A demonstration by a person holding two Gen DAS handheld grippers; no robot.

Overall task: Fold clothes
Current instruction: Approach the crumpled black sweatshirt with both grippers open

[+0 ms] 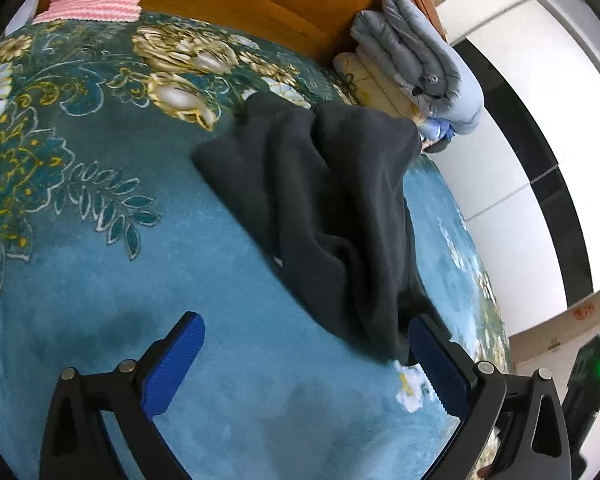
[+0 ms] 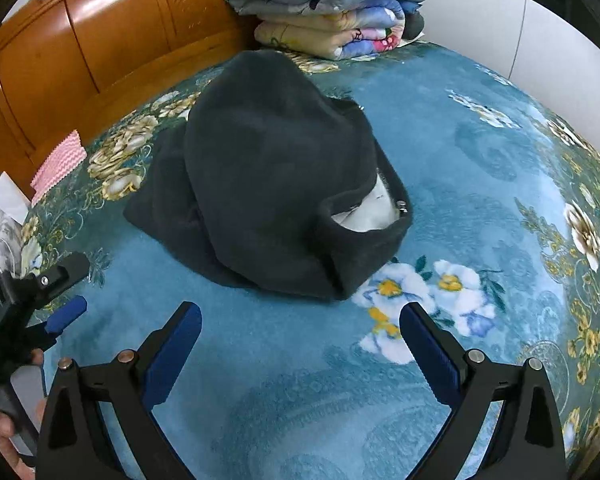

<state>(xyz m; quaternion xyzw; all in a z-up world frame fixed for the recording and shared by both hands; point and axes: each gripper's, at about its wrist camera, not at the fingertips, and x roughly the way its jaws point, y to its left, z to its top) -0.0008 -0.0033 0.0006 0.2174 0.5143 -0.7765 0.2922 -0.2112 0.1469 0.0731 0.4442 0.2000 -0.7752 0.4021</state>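
In the left wrist view: left gripper [image 1: 306,354] spread to full width, holding nothing, over the teal floral blanket [image 1: 100,240]; dark fleece garment [image 1: 332,200] lying crumpled just ahead, its near edge beside the right-hand pad [image 1: 440,372]. In the right wrist view: right gripper [image 2: 300,344] likewise wide open and empty; garment [image 2: 268,176] heaped mid-bed, near the folded quilts [image 2: 328,4] and wooden headboard [image 2: 100,32].

The dark charcoal fleece garment [image 2: 268,184] lies in a loose, rumpled heap on the teal floral bedspread, not yet folded flat. In the right wrist view it mounds up in the middle, with an opening at its near right end showing a white lining and a small metal snap at the edge. In the left wrist view the same garment [image 1: 332,208] stretches lengthwise in soft, deep folds.
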